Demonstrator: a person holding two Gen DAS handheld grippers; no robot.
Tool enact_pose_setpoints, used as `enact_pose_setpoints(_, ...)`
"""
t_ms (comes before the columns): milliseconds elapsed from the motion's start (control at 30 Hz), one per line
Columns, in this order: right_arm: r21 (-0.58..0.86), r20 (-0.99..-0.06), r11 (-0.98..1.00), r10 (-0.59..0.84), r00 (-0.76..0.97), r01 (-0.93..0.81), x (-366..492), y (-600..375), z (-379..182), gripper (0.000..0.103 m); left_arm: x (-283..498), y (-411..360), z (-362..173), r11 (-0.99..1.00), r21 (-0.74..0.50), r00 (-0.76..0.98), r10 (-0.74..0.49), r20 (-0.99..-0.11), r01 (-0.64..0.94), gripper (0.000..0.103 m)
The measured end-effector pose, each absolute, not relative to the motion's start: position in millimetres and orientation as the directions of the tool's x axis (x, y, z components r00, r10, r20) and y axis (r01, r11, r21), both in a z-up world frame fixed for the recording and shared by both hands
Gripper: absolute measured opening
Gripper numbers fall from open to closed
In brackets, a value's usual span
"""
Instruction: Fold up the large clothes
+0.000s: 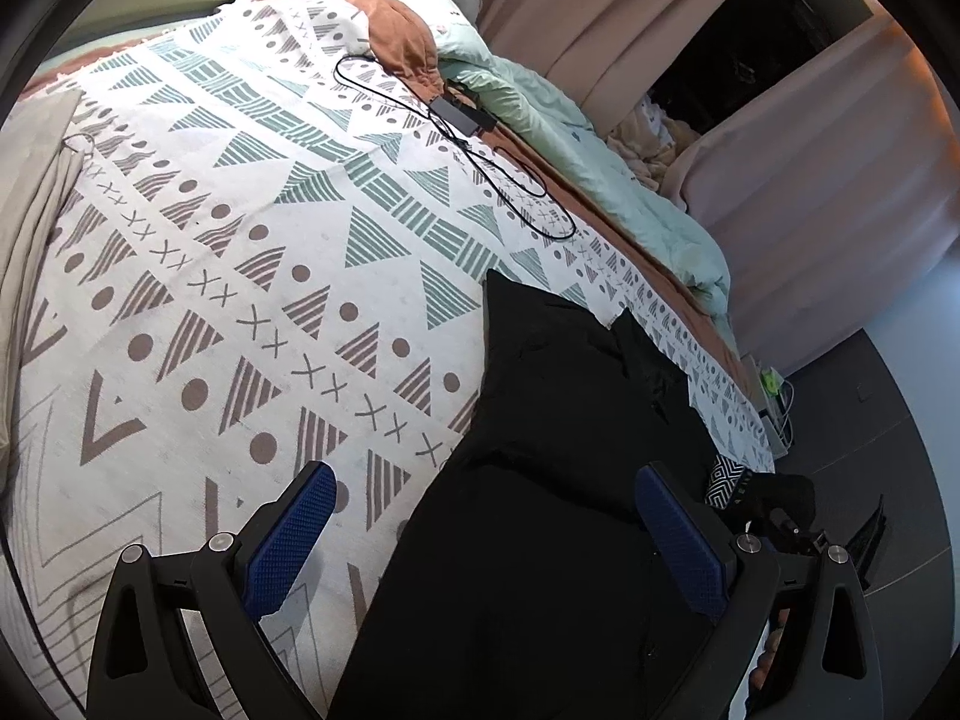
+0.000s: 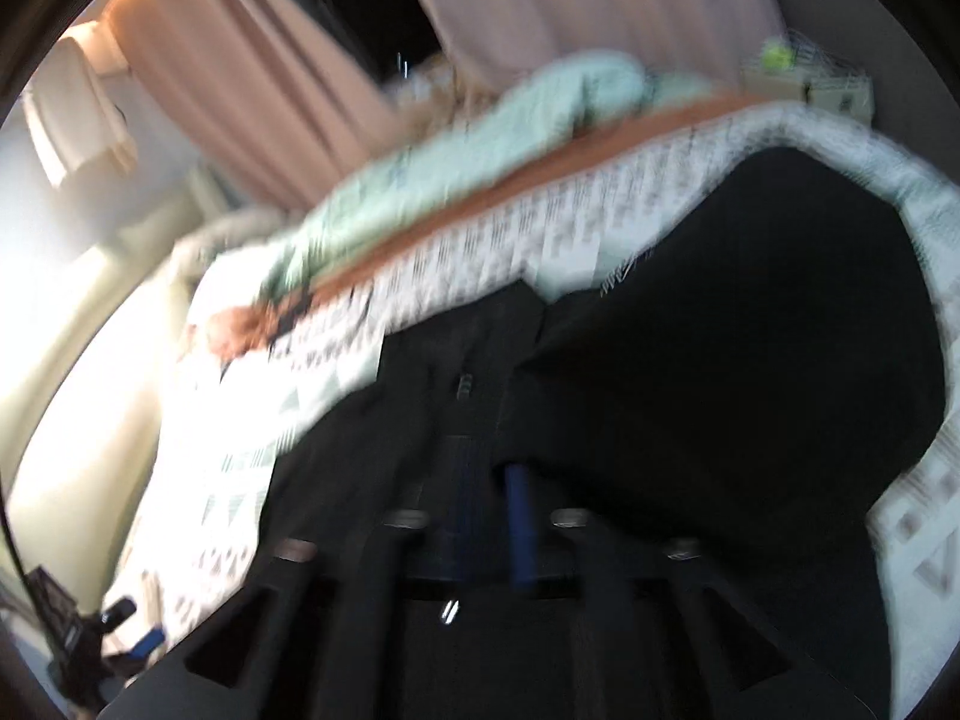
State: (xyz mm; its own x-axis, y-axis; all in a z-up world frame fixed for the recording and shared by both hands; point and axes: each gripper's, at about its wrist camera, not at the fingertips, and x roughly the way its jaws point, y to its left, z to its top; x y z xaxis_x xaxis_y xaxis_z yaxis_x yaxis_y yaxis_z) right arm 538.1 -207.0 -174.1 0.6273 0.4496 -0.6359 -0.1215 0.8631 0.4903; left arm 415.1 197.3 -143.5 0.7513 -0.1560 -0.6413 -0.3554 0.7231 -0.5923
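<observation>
A large black garment (image 1: 570,420) lies on the patterned bedspread (image 1: 240,240) near the bed's right edge. My left gripper (image 1: 485,475) hovers just over its near part, open wide. One blue pad is above the bedspread and the other above the black cloth, with nothing pinched. The right wrist view is badly blurred. There the black garment (image 2: 720,330) fills the centre, and a strip of it with a zip rises from my right gripper (image 2: 489,474). Its two blue pads stand close together on that cloth.
A black cable with a power adapter (image 1: 462,114) lies on the far side of the bedspread. A mint duvet (image 1: 570,138) is bunched along the right edge, a rust pillow (image 1: 402,30) at the head, grey cloth (image 1: 30,210) at the left. Pink curtains (image 1: 660,0) hang behind.
</observation>
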Motion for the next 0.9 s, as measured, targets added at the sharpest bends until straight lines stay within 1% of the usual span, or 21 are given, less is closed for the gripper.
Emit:
enact_pose_setpoints(33,0.496,-0.637,0.861,0.449,0.627,-0.112,534.6,-209.0,-179.4,0.068,414.8,196.8,-143.2,0.724,-0.592,0.752,-0.156,-0.641,-0.354,0.1)
enact_pose_setpoints(67,0.494,-0.643,0.863,0.444,0.624,-0.106,530.7,-211.5,-182.3,0.069,414.6,196.3,-143.1,0.724,-0.592,0.752,-0.156,-0.64,-0.353,0.1)
enact_pose_setpoints(233,0.565,-0.646,0.825,0.456,0.612,-0.019,513.0,-243.9,-194.5,0.069,413.9,194.8,-144.7,0.722,-0.594,0.75,-0.161,-0.642,-0.353,0.1)
enact_pose_setpoints(467,0.565,-0.656,0.812,0.338,0.675,0.143,492.5,-298.1,-198.5,0.07,411.7,194.8,-147.8,0.721,-0.589,0.746,-0.153,-0.648,-0.364,0.1)
enact_pose_setpoints(600,0.58,-0.692,0.782,0.323,0.646,0.23,498.7,-320.6,-224.9,0.07,411.2,197.3,-150.1,0.718,-0.587,0.744,-0.147,-0.652,-0.373,0.1)
enact_pose_setpoints(667,0.568,-0.715,0.784,0.319,0.622,0.25,504.1,-322.9,-237.0,0.07,412.2,198.4,-151.4,0.717,-0.587,0.741,-0.146,-0.655,-0.377,0.1)
enact_pose_setpoints(833,0.487,-0.781,0.822,0.257,0.57,0.295,517.8,-318.5,-256.1,0.07,415.6,198.8,-152.3,0.719,-0.585,0.739,-0.149,-0.657,-0.376,0.1)
enact_pose_setpoints(900,0.463,-0.788,0.835,0.235,0.569,0.297,522.8,-318.0,-258.3,0.07,417.7,197.9,-152.7,0.723,-0.583,0.739,-0.15,-0.657,-0.372,0.1)
